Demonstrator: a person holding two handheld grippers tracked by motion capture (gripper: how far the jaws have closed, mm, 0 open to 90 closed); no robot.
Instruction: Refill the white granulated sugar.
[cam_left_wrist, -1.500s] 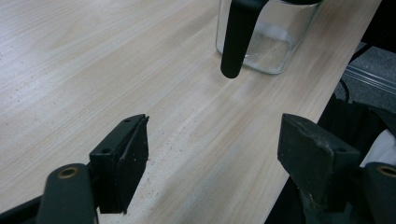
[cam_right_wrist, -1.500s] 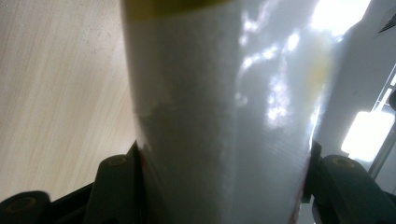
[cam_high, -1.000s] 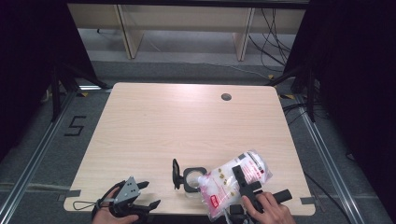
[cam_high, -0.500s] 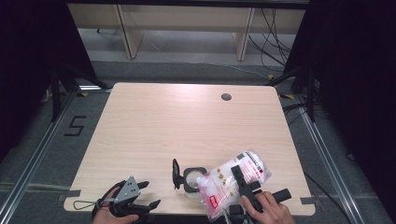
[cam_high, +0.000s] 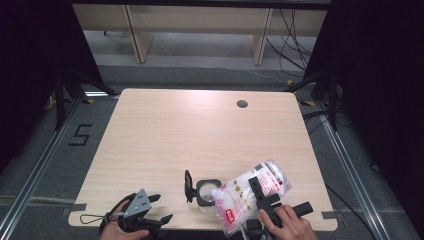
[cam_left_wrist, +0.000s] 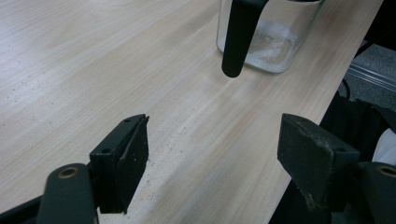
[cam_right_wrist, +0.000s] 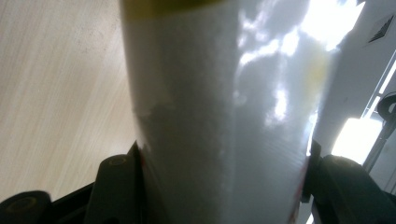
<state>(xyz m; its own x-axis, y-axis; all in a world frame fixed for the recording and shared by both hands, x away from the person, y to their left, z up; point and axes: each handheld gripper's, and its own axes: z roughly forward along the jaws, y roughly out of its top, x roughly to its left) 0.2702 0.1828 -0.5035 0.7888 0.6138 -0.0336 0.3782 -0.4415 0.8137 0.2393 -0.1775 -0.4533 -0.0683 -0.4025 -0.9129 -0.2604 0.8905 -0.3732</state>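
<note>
Nothing has moved since the earlier frames: both hands, the bag and the jar sit where they were. Right gripper (cam_high: 262, 192), at the near right edge of the table (cam_high: 200, 135), clamps a clear plastic bag (cam_high: 250, 192) of white grains, jaws pressed on either side of it; the right gripper view shows the bag (cam_right_wrist: 219, 116) bulging between them. Bag is tilted, its lower end toward the jar's mouth. Glass jar (cam_high: 206, 192) stands upright just left of the bag, touching it, with a black handle (cam_high: 188, 186) on its left side; white residue on its bottom (cam_left_wrist: 271, 44). Left gripper (cam_high: 150, 210) rests at the near left edge, jaws wide apart with nothing between them, pointing toward the jar.
</note>
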